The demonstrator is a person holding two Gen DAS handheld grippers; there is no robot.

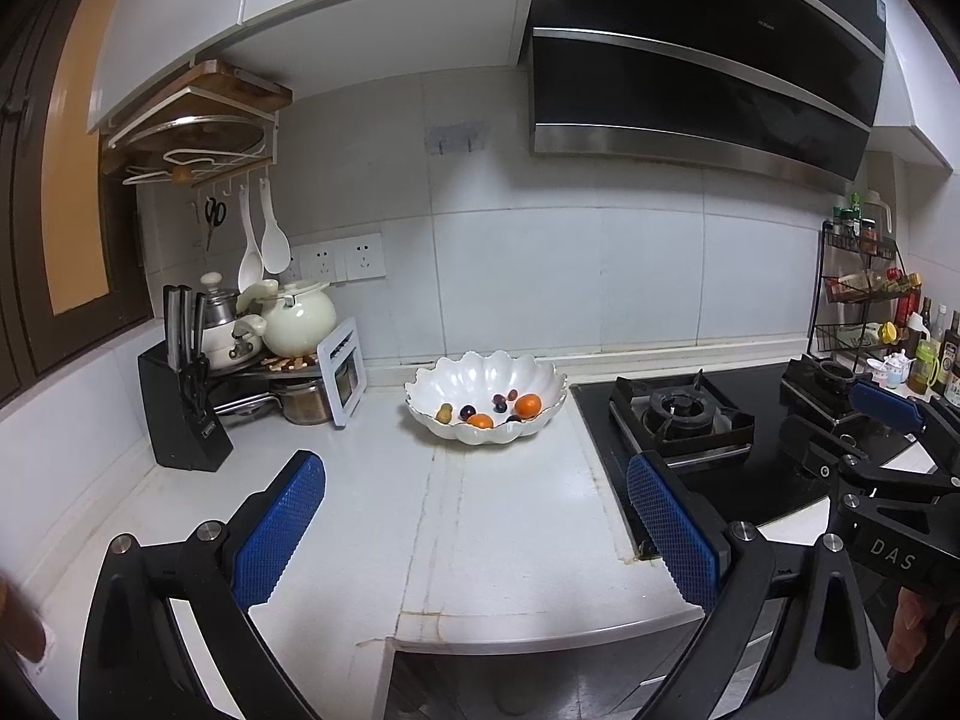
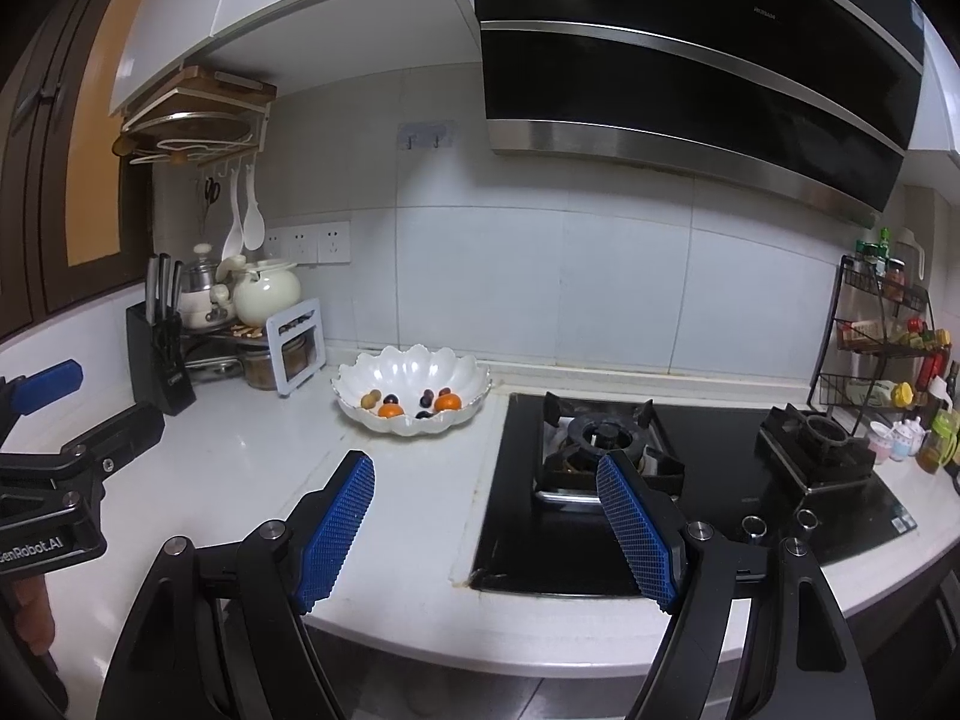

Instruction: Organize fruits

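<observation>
A white scalloped bowl (image 1: 543, 373) stands at the back of the white counter, also in the right wrist view (image 2: 459, 369). In it lie two oranges (image 1: 527, 405) (image 2: 447, 401), several dark plums (image 1: 468, 412) and small yellowish fruits (image 1: 444, 413). My left gripper (image 1: 477, 483) is open and empty, held above the counter's front edge, well short of the bowl. My right gripper (image 2: 486, 483) is open and empty, over the seam between counter and stove. Each gripper shows at the side of the other's view (image 1: 882, 405) (image 2: 48, 381).
A black gas hob (image 2: 690, 468) lies right of the bowl under a black hood (image 2: 690, 60). A knife block (image 1: 180, 420), pots and a white rack (image 1: 345, 372) crowd the back left corner. A spice rack (image 2: 882, 336) and bottles stand far right.
</observation>
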